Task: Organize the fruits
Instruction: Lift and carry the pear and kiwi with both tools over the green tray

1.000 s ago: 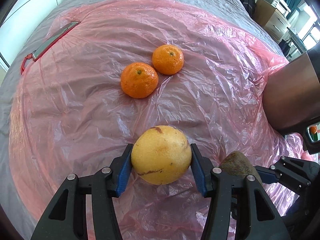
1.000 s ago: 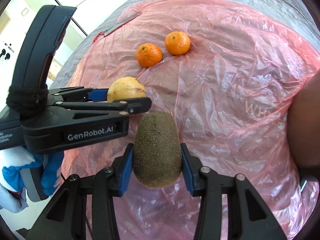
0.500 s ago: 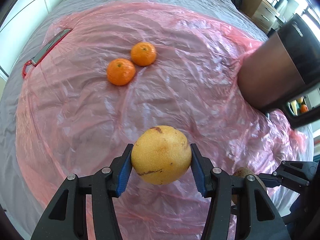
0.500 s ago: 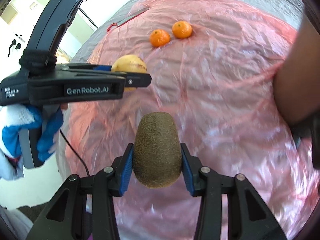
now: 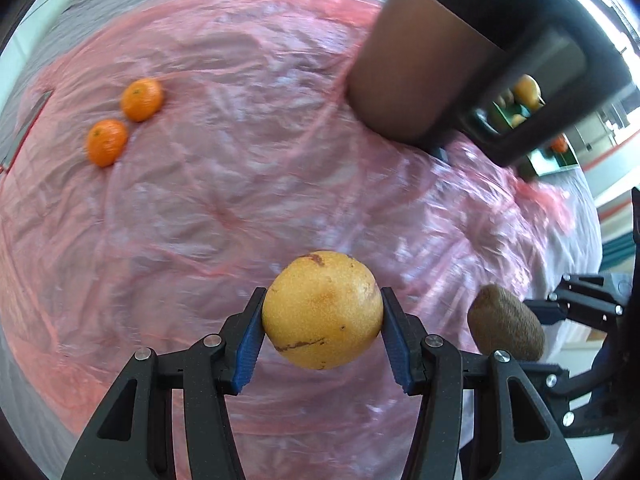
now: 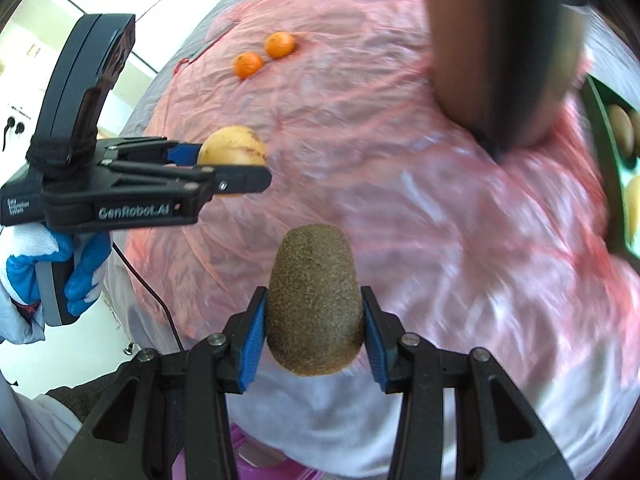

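Left wrist view
Left gripper [image 5: 322, 334]: I have it clenched on the yellow fruit [image 5: 322, 309], blue pads on its two sides at the widest part, lifted clear of the pink sheet [image 5: 248, 184].
Yellow fruit: round, firm-looking, pitted skin with brown scars. I judge it moderately heavy, and the skin should give the pads good bite. The hold across the middle looks right.
Tangerines [image 5: 142, 99]: two of them, just beside each other, lying far off on the sheet, not yet taken.
Box [image 5: 420, 80]: a brown container with a dark lid part, standing on the sheet at the upper right. Fruit shows in a reflection on it, but I cannot tell what lies inside.
Kiwi [image 5: 506, 322]: seen at the right, held in the other tongs.

Right wrist view
Right gripper [image 6: 314, 338]: gripping the kiwi [image 6: 314, 300] across its lower body, long axis pointing forward, in the air over the near edge of the sheet.
Kiwi handling: light, fuzzy, so unlikely to slip. It is soft under pressure, so I would keep the squeeze gentle to avoid bruising.
Left gripper [image 6: 240, 160]: visible at the left with the yellow fruit [image 6: 232, 150] in it.
Tray [image 6: 604, 152]: a dark rim at the right edge with pale fruit beyond it. I judge that is where both loads belong.
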Available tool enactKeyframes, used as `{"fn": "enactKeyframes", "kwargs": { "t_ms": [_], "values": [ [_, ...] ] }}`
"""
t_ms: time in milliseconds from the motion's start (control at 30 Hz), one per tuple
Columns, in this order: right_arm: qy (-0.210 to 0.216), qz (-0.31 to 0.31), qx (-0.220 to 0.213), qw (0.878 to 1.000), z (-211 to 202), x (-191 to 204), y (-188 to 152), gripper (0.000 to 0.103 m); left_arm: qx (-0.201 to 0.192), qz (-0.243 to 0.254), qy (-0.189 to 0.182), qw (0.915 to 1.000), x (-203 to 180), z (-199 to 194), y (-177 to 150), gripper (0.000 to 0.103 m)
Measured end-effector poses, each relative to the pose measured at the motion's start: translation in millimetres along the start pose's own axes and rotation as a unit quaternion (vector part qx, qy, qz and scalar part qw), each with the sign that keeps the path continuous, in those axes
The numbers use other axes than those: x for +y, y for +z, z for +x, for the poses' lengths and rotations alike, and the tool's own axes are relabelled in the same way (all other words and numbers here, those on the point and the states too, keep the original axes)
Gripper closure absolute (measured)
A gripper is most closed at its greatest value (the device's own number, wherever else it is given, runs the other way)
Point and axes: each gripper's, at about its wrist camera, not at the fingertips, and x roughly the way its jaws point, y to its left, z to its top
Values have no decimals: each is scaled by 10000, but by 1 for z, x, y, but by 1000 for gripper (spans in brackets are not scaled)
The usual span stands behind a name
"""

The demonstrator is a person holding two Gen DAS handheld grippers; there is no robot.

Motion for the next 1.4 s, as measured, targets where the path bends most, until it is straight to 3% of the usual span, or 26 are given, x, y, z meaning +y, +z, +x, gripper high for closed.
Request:
{"fn": "enactKeyframes", "kwargs": {
  "t_ms": [367, 633, 833, 1133, 1400],
  "values": [
    [-377, 1050, -482, 9926, -58, -79, -32, 89, 165, 802, -671, 9944, -101, 4, 12, 54],
    [-894, 1616, -903, 9786, -106, -142, -47, 89, 141, 1213, -1115, 9862, -173, 10, 31, 54],
    [-1221, 1911, -1332, 9648, -140, -192, -45, 89, -1, 1348, -1342, 9817, -221, 21, 64, 54],
    [-1704, 2146, -1722, 9462, -162, -287, -21, 89, -313, 1469, -1367, 9792, -278, 51, 126, 54],
    [-1849, 2299, -1637, 9414, -143, -351, -3, 89, -290, 1485, -1200, 9812, -304, 96, 164, 54]
  ]
}}
